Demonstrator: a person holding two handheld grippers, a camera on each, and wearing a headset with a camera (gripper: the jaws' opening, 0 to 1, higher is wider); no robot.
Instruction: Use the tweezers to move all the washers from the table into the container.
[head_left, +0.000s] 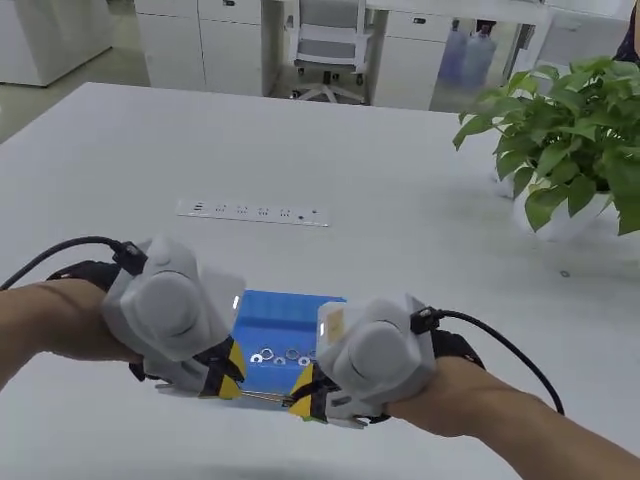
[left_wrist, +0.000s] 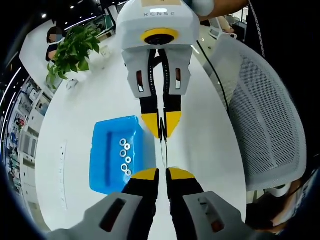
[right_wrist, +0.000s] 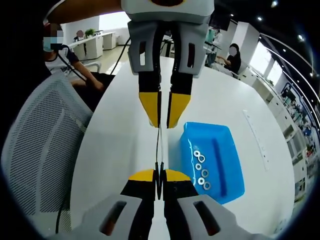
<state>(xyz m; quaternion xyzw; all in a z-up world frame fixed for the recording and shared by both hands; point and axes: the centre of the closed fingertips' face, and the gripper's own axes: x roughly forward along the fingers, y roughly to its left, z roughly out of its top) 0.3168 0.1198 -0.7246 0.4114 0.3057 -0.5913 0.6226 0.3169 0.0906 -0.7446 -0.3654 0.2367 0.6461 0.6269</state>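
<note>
White table (head_left: 300, 150) is carrying the blue container (head_left: 290, 310), washers (head_left: 290, 354) sitting inside, lying alongside the tweezers (left_wrist: 162, 150). Left gripper (left_wrist: 162, 175) and right gripper (right_wrist: 160, 177) are each clamping one end, tips facing.

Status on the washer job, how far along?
Done: several washers lie in the blue container. In hand: the tweezers span between the left claw and the right claw, both shut on them, beside the container. Left: I cannot tell whether any washers on the table sit hidden behind the claws.
</note>
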